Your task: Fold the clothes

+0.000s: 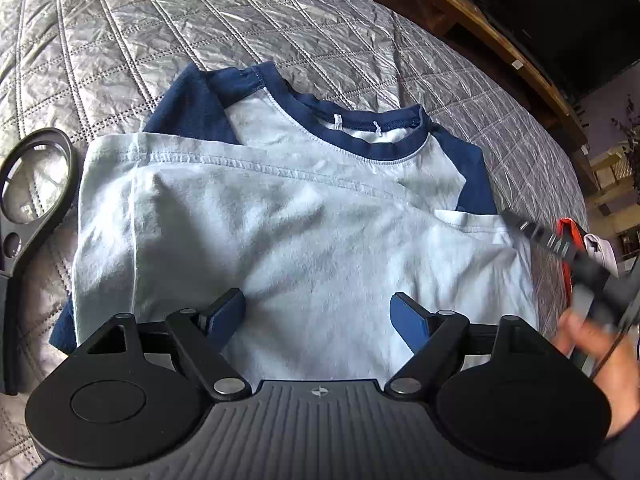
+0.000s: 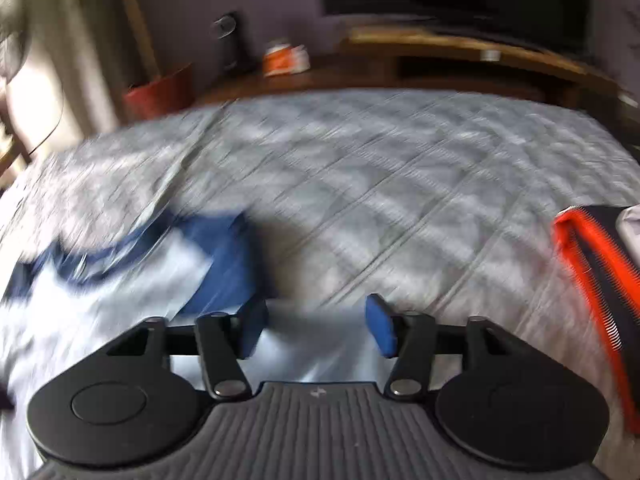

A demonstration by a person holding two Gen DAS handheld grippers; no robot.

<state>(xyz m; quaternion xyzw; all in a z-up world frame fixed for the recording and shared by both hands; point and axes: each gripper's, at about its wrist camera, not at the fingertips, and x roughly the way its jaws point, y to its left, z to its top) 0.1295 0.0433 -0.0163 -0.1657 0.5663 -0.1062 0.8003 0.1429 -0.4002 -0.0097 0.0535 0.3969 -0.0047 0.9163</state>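
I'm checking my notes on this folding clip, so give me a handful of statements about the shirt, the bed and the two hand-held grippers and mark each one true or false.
1. The shirt is light blue with a navy collar and sleeves. True.
2. The shirt lies on a bare wooden floor. False: it lies on a grey quilted bedspread.
3. The left hand-held gripper is open over the shirt, with nothing pinched between its pads. True.
4. The shirt's bottom hem is folded up toward the collar. True.
5. The right hand-held gripper is clamped on a sleeve. False: its jaws stand apart over the shirt's edge, gripping nothing.
6. An orange-and-black item lies on top of the shirt. False: it lies beside it.
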